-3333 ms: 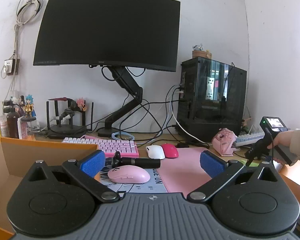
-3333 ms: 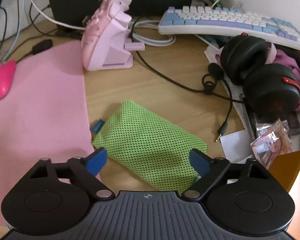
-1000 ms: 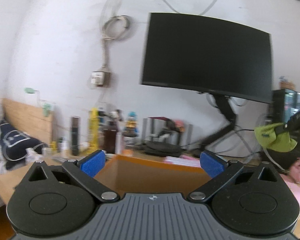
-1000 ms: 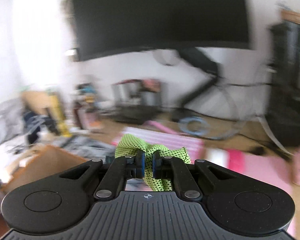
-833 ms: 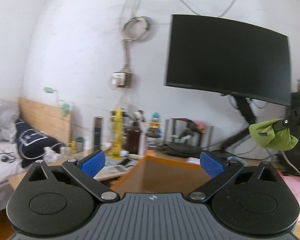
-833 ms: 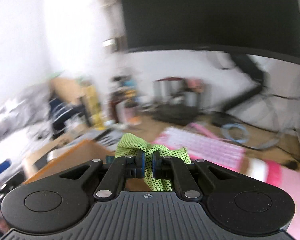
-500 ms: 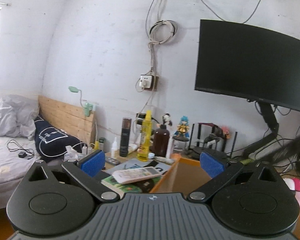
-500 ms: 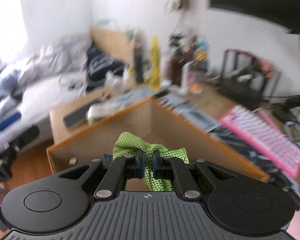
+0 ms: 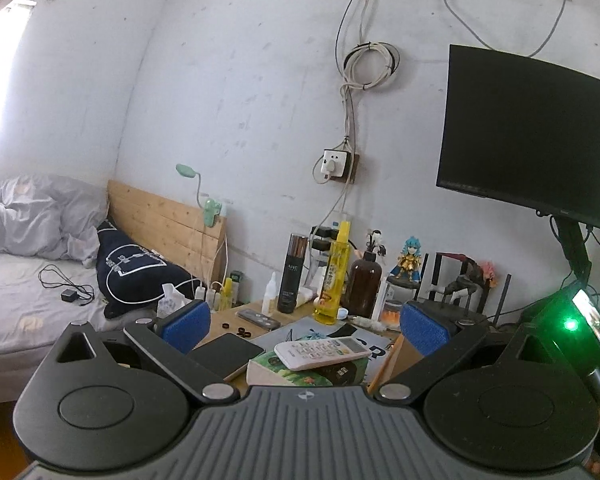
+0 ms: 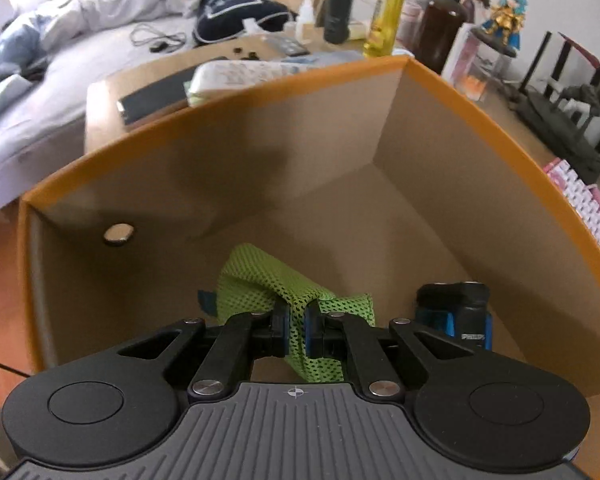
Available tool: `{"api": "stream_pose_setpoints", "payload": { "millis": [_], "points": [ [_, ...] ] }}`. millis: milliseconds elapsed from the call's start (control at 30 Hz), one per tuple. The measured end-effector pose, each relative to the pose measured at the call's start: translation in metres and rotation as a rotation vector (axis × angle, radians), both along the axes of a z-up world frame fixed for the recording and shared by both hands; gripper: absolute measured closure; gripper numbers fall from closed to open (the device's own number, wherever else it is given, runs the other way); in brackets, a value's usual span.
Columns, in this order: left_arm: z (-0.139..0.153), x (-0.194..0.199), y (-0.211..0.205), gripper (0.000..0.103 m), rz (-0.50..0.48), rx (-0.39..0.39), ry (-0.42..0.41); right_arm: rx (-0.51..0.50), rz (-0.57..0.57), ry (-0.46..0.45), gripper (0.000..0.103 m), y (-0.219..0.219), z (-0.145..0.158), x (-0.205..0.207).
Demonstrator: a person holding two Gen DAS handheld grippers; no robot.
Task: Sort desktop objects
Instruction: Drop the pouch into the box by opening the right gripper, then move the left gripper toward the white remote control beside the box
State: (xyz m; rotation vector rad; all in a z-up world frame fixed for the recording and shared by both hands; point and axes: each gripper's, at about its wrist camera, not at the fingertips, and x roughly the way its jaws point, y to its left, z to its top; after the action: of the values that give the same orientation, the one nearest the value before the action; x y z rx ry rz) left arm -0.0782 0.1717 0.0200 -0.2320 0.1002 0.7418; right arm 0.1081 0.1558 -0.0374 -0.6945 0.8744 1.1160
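My right gripper point(image 10: 296, 330) is shut on a green mesh pouch point(image 10: 260, 276) and holds it over the inside of an orange-rimmed cardboard box point(image 10: 236, 92). A black and blue Philips device point(image 10: 458, 312) stands in the box to the pouch's right. My left gripper point(image 9: 304, 326) is open and empty, held up and pointing over the left end of the desk. The box's corner point(image 9: 392, 354) shows just right of centre in the left wrist view.
A white remote point(image 9: 322, 352) lies on a green book point(image 9: 300, 372), with a black phone point(image 9: 224, 354) beside it. Bottles point(image 9: 336, 276) and a figurine point(image 9: 408, 260) stand at the back. A bed point(image 9: 24, 292) is at the left, the monitor point(image 9: 532, 140) at the right. A pink keyboard point(image 10: 584, 204) lies right of the box.
My right gripper has carried the green pouch left from the desk and down over the open box. My left gripper has swung left, away from the monitor toward the bed.
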Motion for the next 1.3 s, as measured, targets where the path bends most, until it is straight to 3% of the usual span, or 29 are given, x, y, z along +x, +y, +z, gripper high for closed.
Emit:
{"api": "stream_pose_setpoints", "payload": {
  "millis": [67, 167, 267, 300, 400, 533, 667, 833, 933, 1033, 1300],
  "points": [
    [0.0, -0.001, 0.001, 0.0, -0.008, -0.001, -0.001, 0.003, -0.013, 0.021, 0.092, -0.003, 0.002, 0.0],
    [-0.001, -0.001, 0.004, 0.0, -0.013, -0.01, -0.003, 0.011, -0.032, 0.003, 0.076, -0.012, 0.011, -0.003],
    [-0.001, -0.002, 0.006, 0.0, -0.019, -0.016, -0.008, 0.051, -0.057, -0.008, 0.065, -0.025, 0.022, -0.003],
    [-0.001, -0.002, 0.006, 0.0, -0.022, -0.017, -0.01, 0.071, -0.067, -0.005, 0.052, -0.031, 0.028, -0.001],
    [0.001, -0.003, 0.005, 0.0, -0.039, -0.019, -0.02, 0.169, -0.1, 0.0, 0.026, -0.059, 0.052, -0.002],
    [0.004, -0.005, 0.005, 0.0, -0.122, -0.066, -0.057, 0.313, -0.13, -0.007, 0.02, -0.103, 0.088, -0.01],
    [0.007, -0.003, -0.003, 0.0, -0.169, -0.044, -0.076, 0.474, -0.183, -0.077, 0.017, -0.161, 0.12, -0.028],
    [0.007, 0.005, -0.012, 0.0, -0.208, -0.029, -0.069, 0.634, -0.267, -0.167, 0.011, -0.234, 0.135, -0.051],
    [0.006, 0.011, -0.018, 0.0, -0.229, -0.034, -0.065, 0.711, -0.34, -0.242, 0.01, -0.275, 0.135, -0.065],
    [0.005, 0.015, -0.025, 0.0, -0.264, -0.026, -0.063, 0.776, -0.452, -0.359, 0.0, -0.313, 0.128, -0.08],
    [-0.008, 0.022, -0.046, 0.0, -0.387, 0.019, -0.081, 0.822, -0.614, -0.6, 0.0, -0.369, 0.082, -0.121]
  ]
}}
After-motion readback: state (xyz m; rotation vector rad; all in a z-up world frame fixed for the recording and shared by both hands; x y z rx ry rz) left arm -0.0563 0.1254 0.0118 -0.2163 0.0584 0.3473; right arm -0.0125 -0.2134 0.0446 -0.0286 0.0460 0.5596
